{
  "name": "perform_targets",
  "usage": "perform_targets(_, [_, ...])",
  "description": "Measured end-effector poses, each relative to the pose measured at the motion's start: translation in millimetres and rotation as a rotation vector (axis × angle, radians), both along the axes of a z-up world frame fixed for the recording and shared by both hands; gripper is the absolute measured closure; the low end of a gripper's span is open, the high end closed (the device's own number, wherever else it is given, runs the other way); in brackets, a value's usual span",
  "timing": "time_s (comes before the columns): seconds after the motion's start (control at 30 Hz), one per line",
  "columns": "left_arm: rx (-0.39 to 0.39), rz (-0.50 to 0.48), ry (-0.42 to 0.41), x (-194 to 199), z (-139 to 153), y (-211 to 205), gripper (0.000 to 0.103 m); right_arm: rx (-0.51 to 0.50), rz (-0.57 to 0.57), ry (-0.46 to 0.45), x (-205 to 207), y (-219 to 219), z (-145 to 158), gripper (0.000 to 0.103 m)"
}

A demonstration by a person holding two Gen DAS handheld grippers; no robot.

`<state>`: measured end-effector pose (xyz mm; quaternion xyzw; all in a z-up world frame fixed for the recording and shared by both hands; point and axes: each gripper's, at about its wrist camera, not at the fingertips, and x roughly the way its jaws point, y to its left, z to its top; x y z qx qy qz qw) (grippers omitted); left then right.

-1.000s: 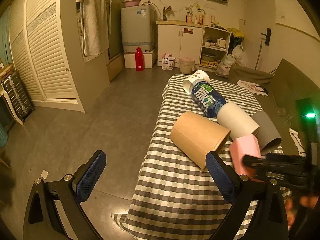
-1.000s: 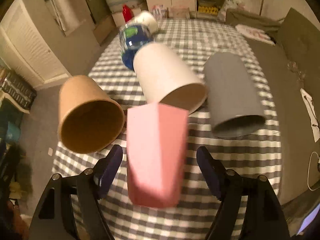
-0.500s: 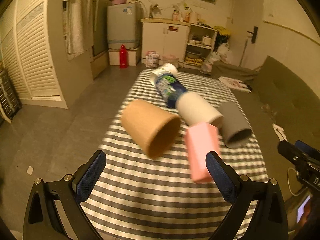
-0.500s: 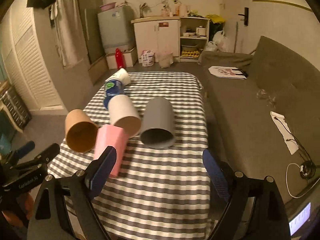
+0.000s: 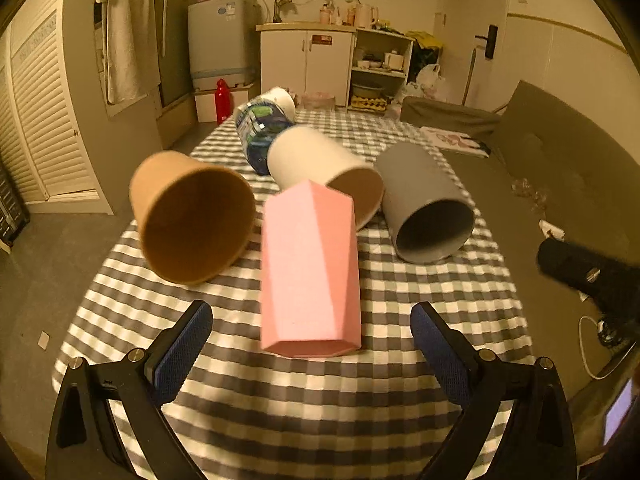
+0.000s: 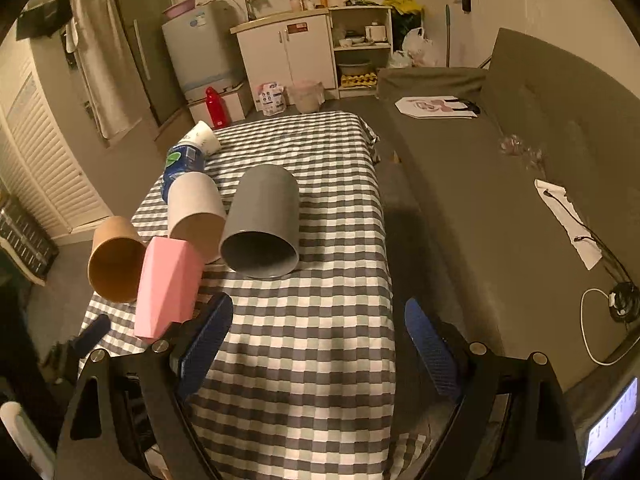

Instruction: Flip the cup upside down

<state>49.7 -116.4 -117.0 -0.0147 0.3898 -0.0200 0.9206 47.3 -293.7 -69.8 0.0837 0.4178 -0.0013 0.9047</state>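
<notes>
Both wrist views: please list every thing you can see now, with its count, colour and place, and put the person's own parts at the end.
brown cup: 1, brown, lying on its side at the table's left edge.
pink cup: 1, pink, faceted, lying on its side, nearest the left gripper.
white cup: 1, white outside, brown inside, lying behind the pink cup.
grey cup: 1, grey, lying on its side, right of the white cup.
printed cup: 1, blue and green print, lying behind the white cup.
small white cup: 1, white, far end of the row.
tablecloth: 1, grey-white check, over the table.
sofa: 1, olive-grey, right of the table.
red bottle: 1, red, on the floor.
left hand-held gripper: 1, black with blue pads, open.
right hand-held gripper: 1, same colours, open.
</notes>
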Motion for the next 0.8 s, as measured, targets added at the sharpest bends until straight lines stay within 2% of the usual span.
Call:
perform_targets(0.1, [0.015, -0.002, 0.004, 0.8, -9.9, -3.4, 0.004, 0.006, -0.002, 0.006, 2.9, -3.1, -1.8, 0.015])
perform_targets(0.17, [0.017, -0.001, 0.005, -0.1, -12.1, -2.8, 0.015, 0.013, -0.003, 0.013, 4.6, -5.0, -3.3, 0.015])
perform_targets(0.23, [0.024, -0.003, 0.015, 0.5, -13.2, -2.5, 0.034, 0.023, 0.007, 0.038, 7.3, -5.1, -7.7, 0.015])
perform_targets(0.3, [0.032, -0.017, 0.029, 2.4, -14.4, -2.5, 0.046, 0.034, 0.009, 0.054, 9.3, -4.6, -12.2, 0.015])
perform_targets(0.47, [0.027, -0.032, 0.032, -2.8, -7.7, 2.9, 0.046, 0.041, 0.026, 0.049, 9.3, 0.8, -10.1, 0.015])
perform_targets(0.8, [0.017, -0.027, 0.034, -23.3, 27.8, 22.0, 0.046, 0.064, 0.024, 0.028, 4.3, -0.3, 0.5, 0.015])
